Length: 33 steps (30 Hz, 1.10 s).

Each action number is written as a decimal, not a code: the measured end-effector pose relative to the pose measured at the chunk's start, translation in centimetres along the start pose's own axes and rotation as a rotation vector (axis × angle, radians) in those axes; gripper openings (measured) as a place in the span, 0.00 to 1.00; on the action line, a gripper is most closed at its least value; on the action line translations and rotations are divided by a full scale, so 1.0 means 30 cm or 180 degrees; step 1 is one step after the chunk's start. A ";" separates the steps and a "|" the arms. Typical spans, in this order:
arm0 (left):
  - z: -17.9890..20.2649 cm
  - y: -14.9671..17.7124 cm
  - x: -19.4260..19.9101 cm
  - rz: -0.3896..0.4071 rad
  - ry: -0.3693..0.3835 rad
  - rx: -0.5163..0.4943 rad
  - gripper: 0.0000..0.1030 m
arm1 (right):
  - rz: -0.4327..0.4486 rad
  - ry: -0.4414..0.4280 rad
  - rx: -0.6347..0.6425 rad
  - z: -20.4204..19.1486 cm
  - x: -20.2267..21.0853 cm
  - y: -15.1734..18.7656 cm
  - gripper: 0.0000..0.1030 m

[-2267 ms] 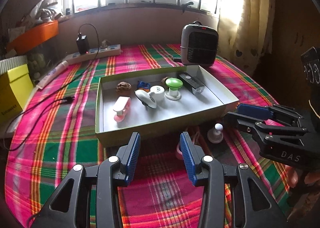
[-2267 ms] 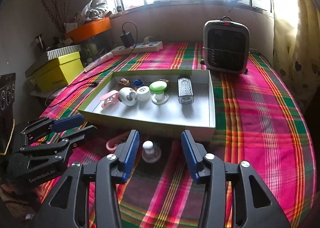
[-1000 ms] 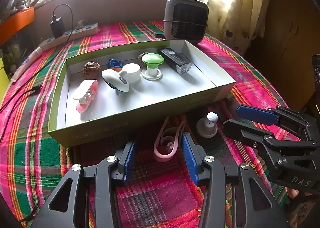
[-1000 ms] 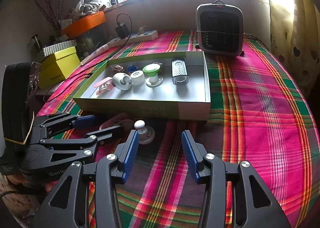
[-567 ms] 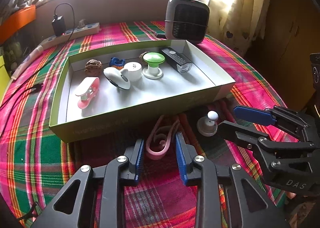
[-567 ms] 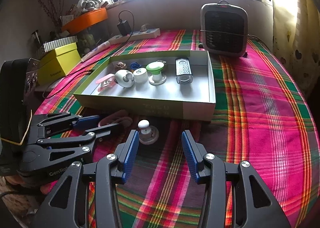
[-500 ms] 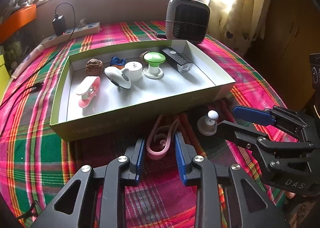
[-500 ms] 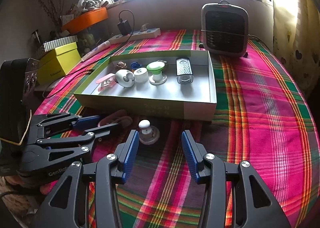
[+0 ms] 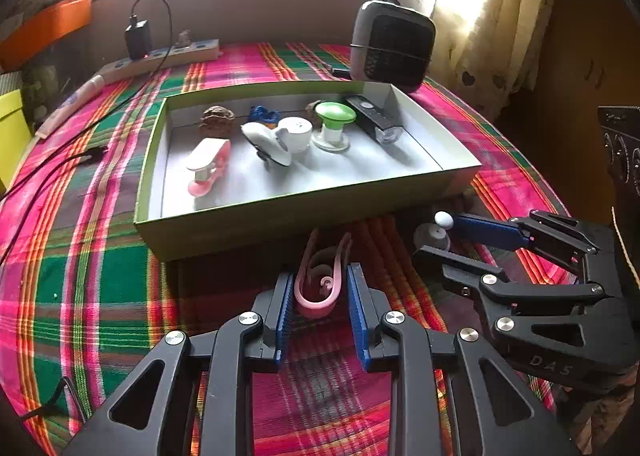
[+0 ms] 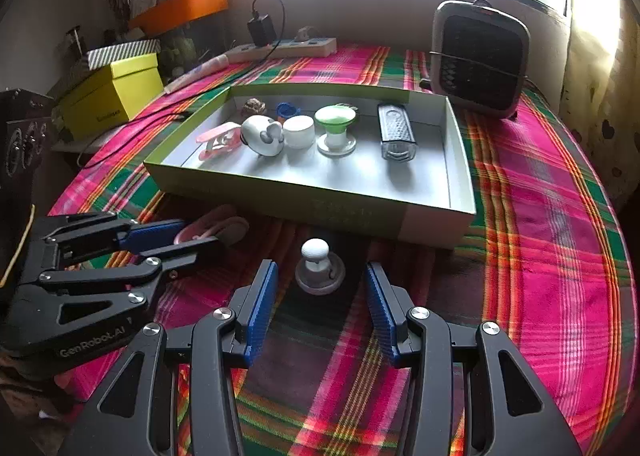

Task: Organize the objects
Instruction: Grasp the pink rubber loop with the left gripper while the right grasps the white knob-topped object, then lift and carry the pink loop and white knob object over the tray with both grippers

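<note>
1. Since a second ago my left gripper [image 9: 318, 288] has been closing its jaws around the pink clip [image 9: 320, 276] — the blue pads now sit against both its sides, pinching it where it lies on the plaid tablecloth [image 9: 100, 288], just in front of the green tray [image 9: 304, 212].
2. My right gripper [image 10: 320, 296] has crept forward; its jaws stand spread, either side of the small white-knobbed stopper [image 10: 319, 266] without touching it.
3. To do this step well, I judge the clip wants a firm, centred squeeze — it looks springy and may twist out if pinched near its rounded end.
4. I would lift straight up until it clears the tray's near wall, then carry it in.
5. Bare floor shows at the tray's front, clear of the pink stapler-like item [image 9: 208, 168] and the green-topped knob [image 9: 334, 126].
</note>
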<state>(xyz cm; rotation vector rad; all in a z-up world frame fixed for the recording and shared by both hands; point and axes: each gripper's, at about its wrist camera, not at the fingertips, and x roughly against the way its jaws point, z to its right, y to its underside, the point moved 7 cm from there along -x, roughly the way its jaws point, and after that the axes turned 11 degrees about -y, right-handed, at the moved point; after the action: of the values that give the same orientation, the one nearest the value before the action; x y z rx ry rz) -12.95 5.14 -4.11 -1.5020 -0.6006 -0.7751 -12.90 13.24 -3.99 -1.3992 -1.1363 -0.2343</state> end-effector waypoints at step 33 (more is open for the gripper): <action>-0.012 -0.005 -0.009 -0.0003 0.0005 0.0016 0.23 | -0.0098 0.0197 0.0052 0.007 -0.023 -0.007 0.26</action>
<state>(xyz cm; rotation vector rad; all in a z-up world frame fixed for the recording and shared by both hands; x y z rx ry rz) -13.29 4.83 -4.24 -1.4963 -0.6017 -0.7751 -13.49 13.04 -4.41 -1.3520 -1.1071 -0.2880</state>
